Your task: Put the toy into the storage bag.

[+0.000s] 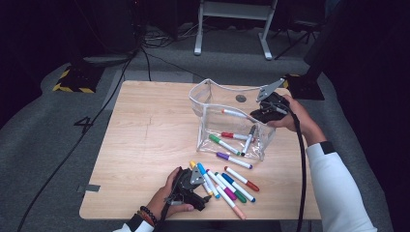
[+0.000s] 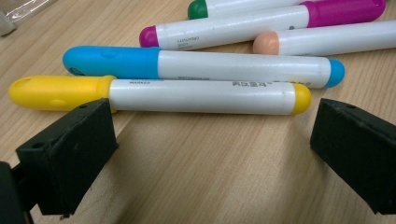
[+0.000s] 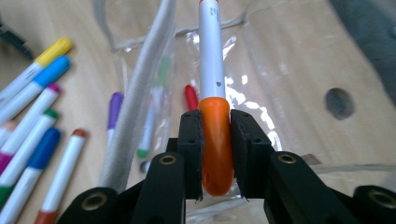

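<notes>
- In the right gripper view, an orange marker (image 3: 215, 140) is clamped by its cap between the jaws of the right tool (image 3: 215, 154).
- The marker is held over the open top of a clear pouch (image 1: 212, 104), which stands on the wooden surface (image 1: 145, 140).
- The left tool (image 2: 210, 154) is held apart, empty, just beside a yellow marker (image 2: 159, 95).
- A blue marker (image 2: 201, 66) lies touching the yellow one.

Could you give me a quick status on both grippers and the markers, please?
Right gripper shut on orange-capped white marker over clear plastic pouch. Left gripper open, jaws wide before yellow-capped white marker. Nothing blocking.
</notes>
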A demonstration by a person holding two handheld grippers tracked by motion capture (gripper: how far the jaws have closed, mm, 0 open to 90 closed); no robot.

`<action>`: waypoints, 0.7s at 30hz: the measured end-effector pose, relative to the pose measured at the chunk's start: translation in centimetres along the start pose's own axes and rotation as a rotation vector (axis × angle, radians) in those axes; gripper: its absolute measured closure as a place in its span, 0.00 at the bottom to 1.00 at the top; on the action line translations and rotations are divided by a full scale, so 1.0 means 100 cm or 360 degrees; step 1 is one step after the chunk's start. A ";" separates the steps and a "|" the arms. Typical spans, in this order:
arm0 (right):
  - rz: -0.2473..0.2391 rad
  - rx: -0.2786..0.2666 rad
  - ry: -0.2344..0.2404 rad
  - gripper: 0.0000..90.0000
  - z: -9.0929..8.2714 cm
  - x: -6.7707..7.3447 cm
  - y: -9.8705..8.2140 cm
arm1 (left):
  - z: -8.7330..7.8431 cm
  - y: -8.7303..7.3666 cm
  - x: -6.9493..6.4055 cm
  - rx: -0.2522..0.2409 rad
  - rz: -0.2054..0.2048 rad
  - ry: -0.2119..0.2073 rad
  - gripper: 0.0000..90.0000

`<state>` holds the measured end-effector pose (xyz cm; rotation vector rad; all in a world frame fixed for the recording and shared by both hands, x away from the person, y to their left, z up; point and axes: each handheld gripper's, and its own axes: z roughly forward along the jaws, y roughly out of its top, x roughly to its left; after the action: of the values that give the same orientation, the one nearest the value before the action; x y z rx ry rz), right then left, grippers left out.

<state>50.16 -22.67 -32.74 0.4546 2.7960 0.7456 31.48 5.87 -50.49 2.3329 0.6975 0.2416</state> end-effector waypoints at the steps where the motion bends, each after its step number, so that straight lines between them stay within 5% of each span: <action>1: -0.0011 0.0017 0.0022 0.84 0.000 0.001 0.000 | 0.000 0.000 0.000 0.0000 0.0000 0.0000 0.01; 7: -0.0090 0.0038 0.0137 0.84 0.000 0.010 0.001 | 0.000 0.000 0.000 0.0000 0.0001 0.0000 0.01; 14: -0.0071 0.0008 0.0103 0.82 -0.003 0.011 0.001 | 0.000 0.000 0.000 0.0000 0.0000 -0.0001 0.01; 21: 0.0002 -0.0044 -0.0059 0.63 -0.014 0.007 -0.002 | 0.000 0.000 0.000 0.0000 0.0000 -0.0002 0.01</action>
<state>49.12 -23.21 -31.68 0.4601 2.7482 0.7670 31.48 5.87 -50.49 2.3328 0.6968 0.2406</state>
